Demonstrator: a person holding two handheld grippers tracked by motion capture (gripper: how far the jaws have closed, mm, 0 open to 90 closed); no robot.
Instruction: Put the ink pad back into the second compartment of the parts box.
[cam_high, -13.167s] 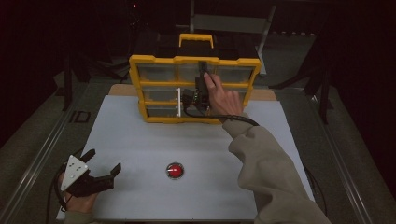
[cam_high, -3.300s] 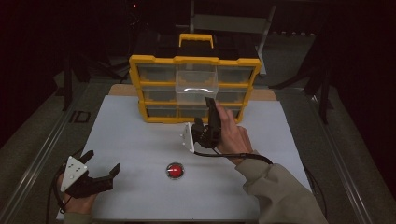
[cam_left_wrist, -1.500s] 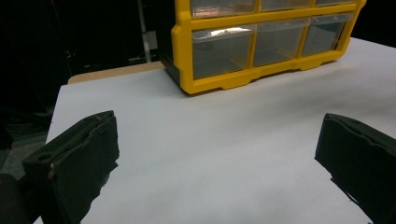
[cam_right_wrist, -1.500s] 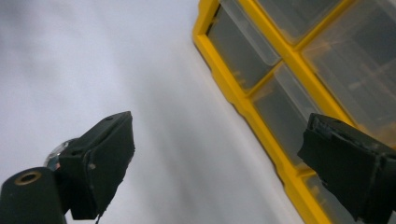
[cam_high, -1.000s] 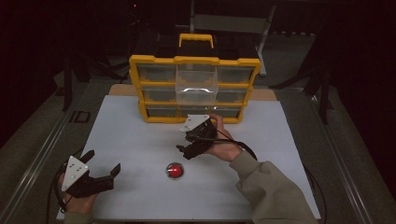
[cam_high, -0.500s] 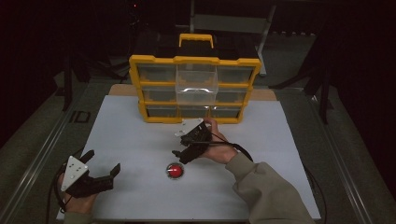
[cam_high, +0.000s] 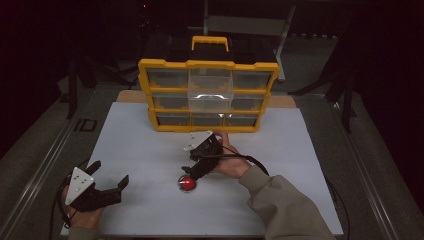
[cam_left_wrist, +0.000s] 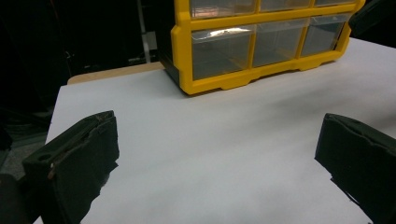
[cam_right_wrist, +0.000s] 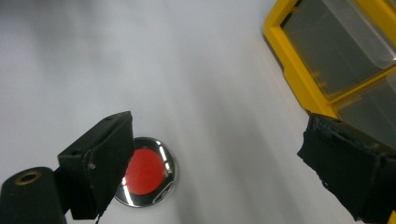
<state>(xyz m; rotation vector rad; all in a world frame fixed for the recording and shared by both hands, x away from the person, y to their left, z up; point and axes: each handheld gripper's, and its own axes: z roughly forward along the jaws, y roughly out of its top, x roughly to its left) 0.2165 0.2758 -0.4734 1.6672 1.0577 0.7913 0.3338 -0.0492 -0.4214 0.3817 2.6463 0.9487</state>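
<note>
Right gripper (cam_high: 192, 172) low over the white bench (cam_high: 150, 150), jaws wide apart, nothing held. Tipped down toward the red button (cam_high: 187, 183), one jaw just beside it. In the right gripper view (cam_right_wrist: 215, 168), left jaw right at the edge of the button (cam_right_wrist: 145, 173), maybe over a bit of it; cannot tell if touching. Other jaw far off to the side, in front of the yellow box (cam_right_wrist: 299, 74). Button flat on the bench (cam_right_wrist: 140, 60), red in the middle with a shiny silver ring around it.

Left gripper (cam_high: 107, 185) near the front left corner of the bench, well apart from the button. Jaws spread wide too, empty. Grey three-cornered plate on top. In the left gripper view (cam_left_wrist: 215, 158), just bare white bench (cam_left_wrist: 210, 140) between the jaws, with the box (cam_left_wrist: 187, 70) farther back.

Box (cam_high: 208, 95) at the back of the bench, yellow frame with clear drawers in three rows. Middle drawer (cam_high: 210, 97) pulled out toward the front, sticking out past the others. Yellow handle on top. Hand and grey-green sleeve (cam_high: 280, 205) behind the right gripper, coming in from the bottom.
</note>
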